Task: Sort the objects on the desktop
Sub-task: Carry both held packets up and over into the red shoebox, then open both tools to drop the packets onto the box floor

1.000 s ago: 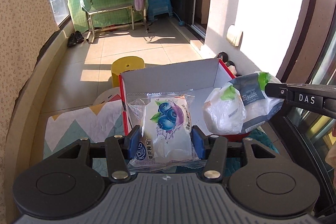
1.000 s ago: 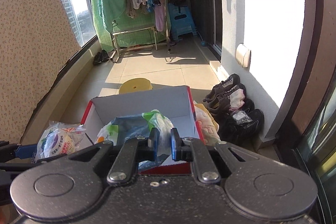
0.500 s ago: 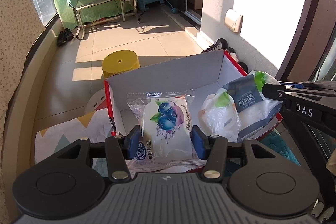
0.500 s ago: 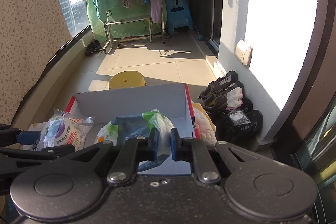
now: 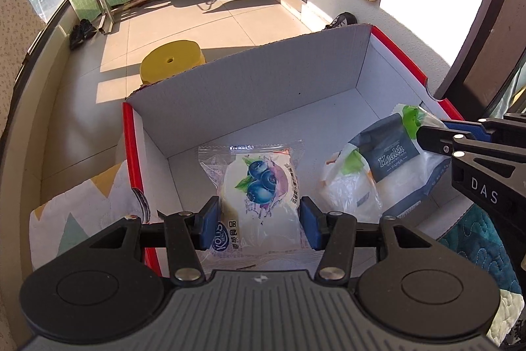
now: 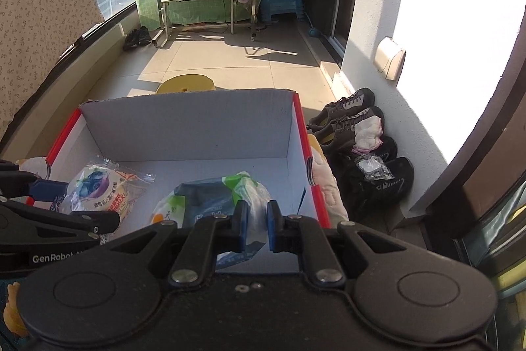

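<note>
black grippers point(image 5: 258, 217), blue pads point(image 5: 206, 224), silver screws

Harsh sunlight, blown-out wall, fisheye edges

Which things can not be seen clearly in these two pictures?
- Left wrist view: the near end of the blueberry snack packet lies behind the left gripper.
- Right wrist view: the near part of the tissue pack is covered by the right gripper; its label cannot be read there.
- Both views: the cardboard box has its near wall hidden by the gripper bodies.
- Right wrist view: the yellow stool is mostly behind the box wall.
</note>
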### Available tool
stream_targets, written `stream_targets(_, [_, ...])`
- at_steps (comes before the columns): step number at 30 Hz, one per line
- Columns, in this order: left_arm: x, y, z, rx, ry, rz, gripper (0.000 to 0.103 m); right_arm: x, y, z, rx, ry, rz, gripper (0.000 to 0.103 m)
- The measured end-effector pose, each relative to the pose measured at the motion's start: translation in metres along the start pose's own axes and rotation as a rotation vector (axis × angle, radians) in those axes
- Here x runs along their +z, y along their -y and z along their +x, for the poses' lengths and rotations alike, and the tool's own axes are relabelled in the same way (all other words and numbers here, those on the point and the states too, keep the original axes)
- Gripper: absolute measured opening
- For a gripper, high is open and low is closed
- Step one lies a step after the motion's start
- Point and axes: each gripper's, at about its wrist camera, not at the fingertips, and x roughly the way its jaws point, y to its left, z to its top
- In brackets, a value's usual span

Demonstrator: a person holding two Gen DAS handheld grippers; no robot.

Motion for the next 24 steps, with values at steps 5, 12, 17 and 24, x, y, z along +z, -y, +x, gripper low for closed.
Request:
stream_targets(5, [0.0,-0.002,0.021,0.002,-0.042,0.001,0.051,0.0,-0.002,0.014,-0.003,-0.026,-0.006,0.011])
stream_targets(12, [-0.002,0.0,0.037,-0.006,-0.078,0.01,0.051,-0.004,0.005,0.028,-0.003,-0.062,0.016,0.011])
stream_targets(17, [-0.004,0.002,0.045,-0.024,-0.12,0.011,0.052,-0.004,0.005,0.029,-0.005,-0.078,0.014,0.014])
stream_targets(24, [-0.004,0.001,0.031,-0.049,-0.083,0.001,0.064,-0.001,0.006,0.021,0.032,-0.086,0.034,0.028])
